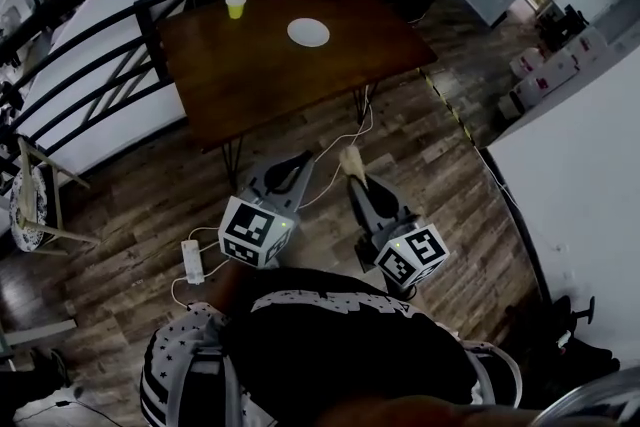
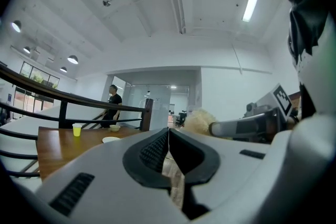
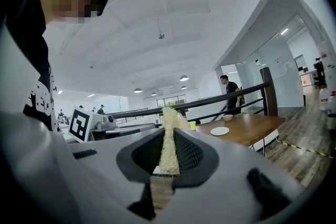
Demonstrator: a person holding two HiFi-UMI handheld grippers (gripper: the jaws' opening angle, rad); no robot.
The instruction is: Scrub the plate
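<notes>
The round white plate (image 1: 308, 32) lay on the brown wooden desk (image 1: 250, 90), well ahead. The right gripper (image 3: 169, 132) clamped a pale fibrous scrubbing pad (image 3: 167, 152) in its jaws, apparently readied for scrubbing; the left gripper (image 2: 169, 136), jaws together, carried nothing.

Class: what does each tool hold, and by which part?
The right tool grips a pale fibrous scrubbing pad by its lower end, the top sticking out past the tips. The left tool holds nothing, jaws together.
</notes>
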